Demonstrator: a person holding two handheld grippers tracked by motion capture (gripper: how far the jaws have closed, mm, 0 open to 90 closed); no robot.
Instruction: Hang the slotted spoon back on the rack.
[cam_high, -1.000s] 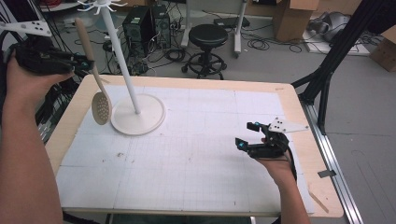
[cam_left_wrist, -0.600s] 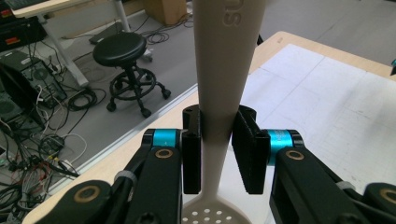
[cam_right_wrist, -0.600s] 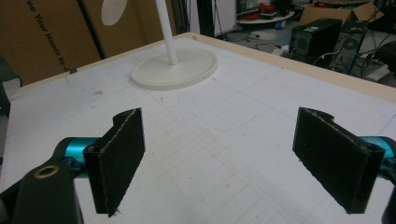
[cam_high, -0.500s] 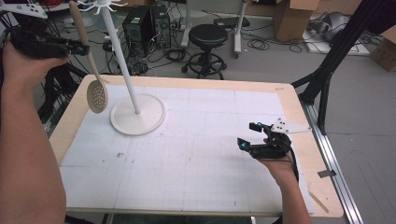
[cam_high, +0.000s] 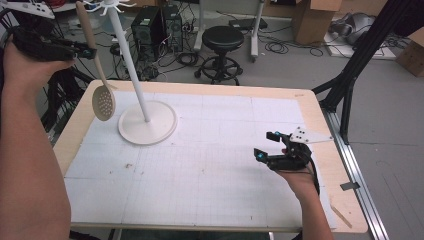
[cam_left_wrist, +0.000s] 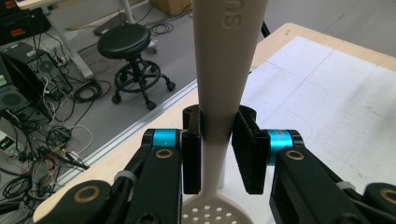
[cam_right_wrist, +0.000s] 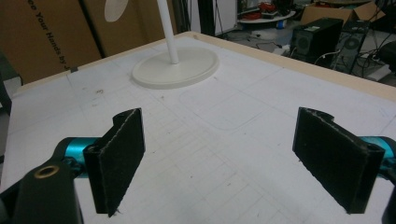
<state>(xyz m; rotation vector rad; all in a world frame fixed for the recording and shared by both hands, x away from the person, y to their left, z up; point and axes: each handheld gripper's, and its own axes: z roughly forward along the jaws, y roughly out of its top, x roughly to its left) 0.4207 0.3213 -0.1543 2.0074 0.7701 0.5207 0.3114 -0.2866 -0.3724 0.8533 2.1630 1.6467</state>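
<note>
**Slotted spoon lifted toward rack hooks**

Left tool (cam_high: 90, 52) clamped on the handle of the slotted spoon (cam_high: 103, 102); in the left gripper view the pads pinch the handle (cam_left_wrist: 219, 107), perforated bowl hanging below. Spoon is in the air over the table's (cam_high: 210, 200) far left corner, just beside the white rack pole (cam_high: 131, 70), well above its round base (cam_high: 147, 122). Right tool (cam_high: 267, 150) rests low over the table at the right, jaws wide apart, nothing between them. Step looks like carry-to-hang. Next move likely needs the handle top raised to the hooks (cam_high: 107, 5) and its end lined up with one; a hole in the handle can't be made out.
</note>
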